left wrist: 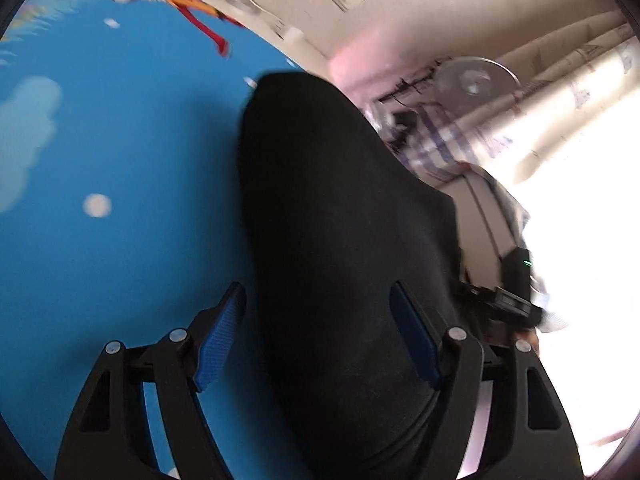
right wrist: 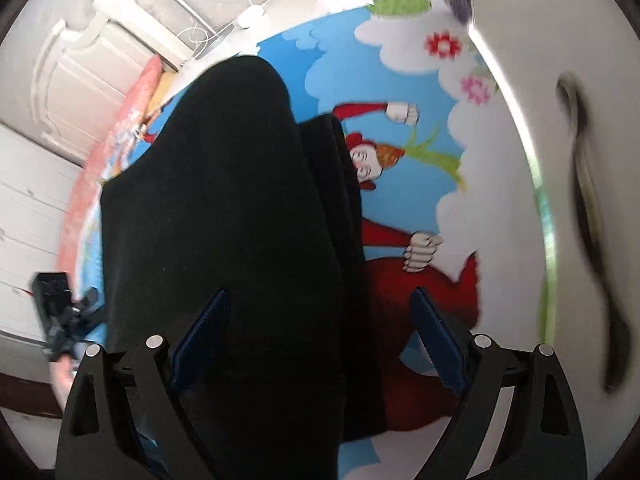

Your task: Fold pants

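Black pants [left wrist: 340,240] lie loose between both tools [left wrist: 318,312] [right wrist: 322,320], jaws wide.

Black pants [right wrist: 224,216] lie folded lengthwise, in layers, on a blue cartoon-printed sheet [left wrist: 120,200]

The pants [right wrist: 224,216] lie on the printed mat [right wrist: 420,92], between both claws' open fingers.

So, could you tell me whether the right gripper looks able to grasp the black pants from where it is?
Probably yes: the right gripper is open directly over the black pants, nothing between.
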Demonstrator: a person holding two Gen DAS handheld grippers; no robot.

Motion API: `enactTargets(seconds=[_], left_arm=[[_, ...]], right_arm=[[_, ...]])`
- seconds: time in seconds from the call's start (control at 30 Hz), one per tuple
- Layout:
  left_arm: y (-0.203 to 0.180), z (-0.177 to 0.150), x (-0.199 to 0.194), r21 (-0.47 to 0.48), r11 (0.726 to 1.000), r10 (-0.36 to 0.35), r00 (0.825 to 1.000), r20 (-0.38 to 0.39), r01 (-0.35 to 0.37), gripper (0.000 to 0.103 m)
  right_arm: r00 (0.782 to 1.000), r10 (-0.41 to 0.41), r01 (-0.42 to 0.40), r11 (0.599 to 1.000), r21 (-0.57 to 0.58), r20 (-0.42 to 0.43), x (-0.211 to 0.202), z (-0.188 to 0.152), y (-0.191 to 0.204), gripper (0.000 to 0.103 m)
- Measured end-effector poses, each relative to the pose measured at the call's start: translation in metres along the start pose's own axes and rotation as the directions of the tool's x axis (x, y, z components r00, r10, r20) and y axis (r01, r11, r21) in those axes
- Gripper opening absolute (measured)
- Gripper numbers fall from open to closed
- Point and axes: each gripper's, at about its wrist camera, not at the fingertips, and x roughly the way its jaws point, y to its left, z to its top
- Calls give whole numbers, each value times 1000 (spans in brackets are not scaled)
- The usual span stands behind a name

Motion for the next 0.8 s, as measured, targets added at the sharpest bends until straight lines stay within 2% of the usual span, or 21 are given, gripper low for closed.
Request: enactTargets(seconds=[0.03,0.07,0.1,0.13,0.17,0.2,0.23,0.3,0.33,0.4,0.47,0.57,0.67,0.77,0.8], left_arm=[[3,-4,0,-3,1000,-12,1000,-5,12,70],[4,-3,2,0,1000,-16,1000,-1,16,69],[4,-1,4,-1,999,-32,999,-6,32,66],[4,4,7,-1,999,-43,999,-15,43,64],[1,9,11,10,1000,-29,999,-27,29,58],[-1,12,15,23,1000,-12,999,-36,13,42],[-3,15,18,21,1000,-18,999,-42,19,32],[-4,17,19,25,999,-33,998,-49,34,23],[-10,19,19,48,998,-29,998,-50,31,20],[-21,21,18,86,996,-26,998,-54,30,19],[-29,23,15,114,993,-28,998,-50,34,19],[-36,29,12,150,988,-31,999,-43,37,19],[-31,29,19,124,992,-2,998,-66,11,20],[-26,19,20,104,994,27,997,-73,-19,32],[-24,16,17,85,996,37,998,-60,-32,43]], right_arm=[[1000,26,-26,1000,-12,6,4,-1,0,99],[1000,8,-7,998,-54,15,6,-3,6,99],[999,-26,27,996,-90,19,8,-6,13,92],[1000,-11,13,995,-99,15,7,-7,18,73],[1000,14,-13,995,-96,11,4,-8,20,71],[999,-14,18,992,-122,32,-2,-9,26,64],[998,-31,38,988,-150,46,-9,-11,34,54],[996,-50,62,985,-160,78,-23,-12,44,35],[995,-45,59,986,-154,92,-30,-13,46,31],[993,-55,71,986,-153,109,-36,-15,48,30],[989,-97,115,980,-165,113,-34,-22,53,30],[986,-107,127,980,-156,128,-32,-25,56,30],[981,-134,155,976,-150,138,-26,-21,50,33],[973,-188,209,964,-164,135,-15,-13,42,35],[974,-184,204,966,-156,132,-14,-11,39,36]])
